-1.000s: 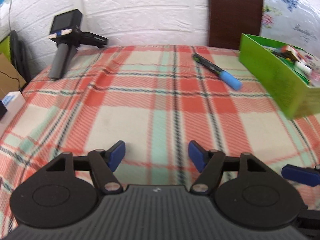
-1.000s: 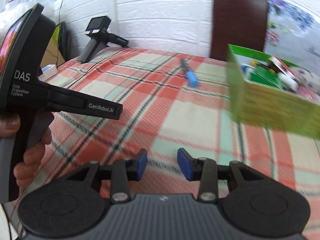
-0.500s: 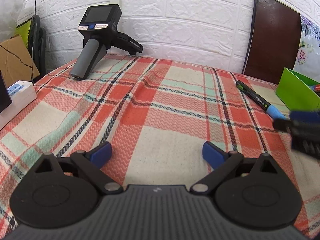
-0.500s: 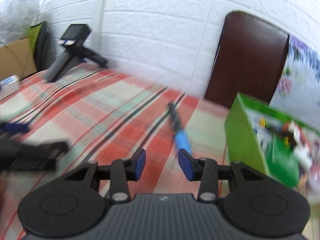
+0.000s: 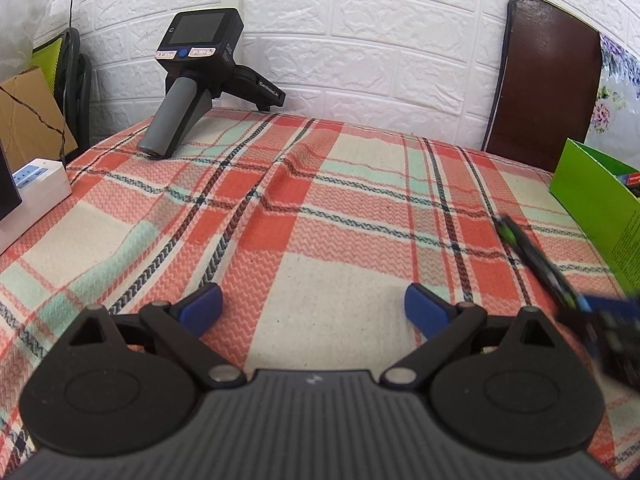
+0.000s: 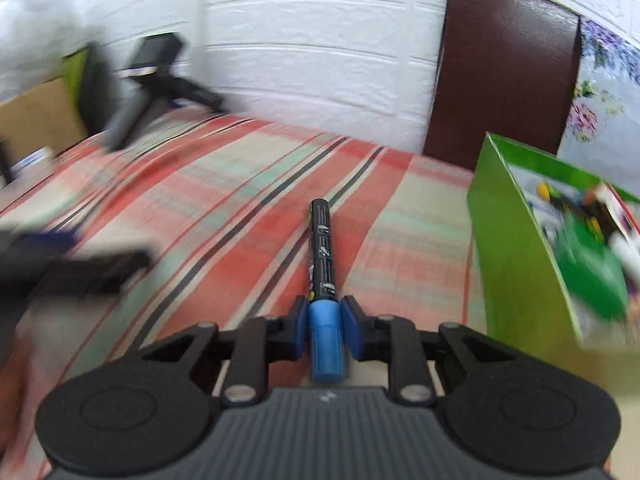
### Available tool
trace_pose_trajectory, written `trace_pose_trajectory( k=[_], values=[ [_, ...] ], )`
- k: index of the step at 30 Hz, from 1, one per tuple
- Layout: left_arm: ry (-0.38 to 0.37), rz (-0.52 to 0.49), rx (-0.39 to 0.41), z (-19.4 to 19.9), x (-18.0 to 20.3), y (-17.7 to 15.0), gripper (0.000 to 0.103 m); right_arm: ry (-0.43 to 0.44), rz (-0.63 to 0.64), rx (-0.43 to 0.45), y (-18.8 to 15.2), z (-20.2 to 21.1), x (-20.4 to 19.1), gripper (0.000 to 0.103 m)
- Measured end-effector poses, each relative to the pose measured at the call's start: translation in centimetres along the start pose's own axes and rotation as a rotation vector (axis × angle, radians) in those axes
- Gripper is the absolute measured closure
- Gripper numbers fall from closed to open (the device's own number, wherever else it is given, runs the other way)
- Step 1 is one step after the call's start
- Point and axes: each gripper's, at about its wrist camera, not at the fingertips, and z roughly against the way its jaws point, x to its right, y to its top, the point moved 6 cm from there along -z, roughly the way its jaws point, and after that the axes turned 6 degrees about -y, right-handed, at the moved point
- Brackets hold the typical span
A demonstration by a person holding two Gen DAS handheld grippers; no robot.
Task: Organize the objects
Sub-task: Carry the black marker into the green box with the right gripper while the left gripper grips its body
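My right gripper (image 6: 323,318) is shut on the blue cap of a black marker (image 6: 322,248), whose barrel points forward over the plaid cloth. In the left wrist view the marker (image 5: 532,260) and the right gripper (image 5: 612,320) show blurred at the right. A green box (image 6: 516,256) holding several stationery items stands just right of the marker; it also shows in the left wrist view (image 5: 596,204). My left gripper (image 5: 312,306) is open and empty, low over the cloth. It shows as a dark blur at the left of the right wrist view (image 6: 68,264).
A spare handheld gripper device (image 5: 192,80) rests at the back left of the plaid-covered table (image 5: 320,220). A white power strip (image 5: 32,184) and cardboard box (image 5: 28,120) sit off the left edge. A brown chair back (image 5: 548,80) stands against the white brick wall.
My right gripper moved onto the marker, closed on its blue cap and is moving with it. My left gripper opened wider and turned left.
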Motion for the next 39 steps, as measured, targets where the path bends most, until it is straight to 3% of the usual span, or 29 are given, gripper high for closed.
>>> trace_pose_trajectory(
  k=[6,9,12,14,16,20,22,26,31,35,39],
  values=[
    [0.012,-0.037,-0.052,1.8,2.2,-0.7,0.008,0.07,-0.074,-0.012,-5.6,7.1,1.5,0.083],
    [-0.147,-0.058,-0.115,4.3,6.5,-2.1,0.009,0.095,-0.158,-0.016,-7.3,9.3,2.8,0.083],
    [-0.337,-0.051,-0.227,6.2,11.3,-3.6,0.011,0.114,-0.206,-0.01,-8.1,10.2,3.7,0.083],
    [-0.414,-0.051,-0.287,6.9,13.8,-4.3,0.012,0.127,-0.231,0.002,-8.2,10.8,4.1,0.083],
    [-0.47,-0.047,-0.333,7.3,15.8,-4.8,0.019,0.147,-0.251,0.031,-8.3,11.6,4.5,0.083],
    [-0.566,0.021,-0.417,7.1,17.8,-4.9,0.062,0.159,-0.267,0.088,-8.7,13.3,5.6,0.083],
    [-0.595,0.059,-0.453,7.1,18.9,-4.8,0.068,0.149,-0.285,0.1,-8.9,13.5,6.4,0.083],
    [-0.626,-0.037,-0.398,9.2,22.6,-2.6,0.076,0.139,-0.338,0.163,-8.7,14.7,8.4,0.083],
    [-0.68,-0.191,-0.293,10.5,27.9,1.7,0.077,0.035,-0.331,0.306,-5.8,15.9,11.9,0.083],
    [-0.675,-0.255,-0.224,8.6,31.3,4.9,0.077,-0.027,-0.349,0.362,-2.8,14.5,14.9,0.083],
    [-0.669,-0.262,-0.213,5.4,33.6,7.5,0.077,-0.075,-0.38,0.385,0.2,11.4,17.3,0.083]
  ],
)
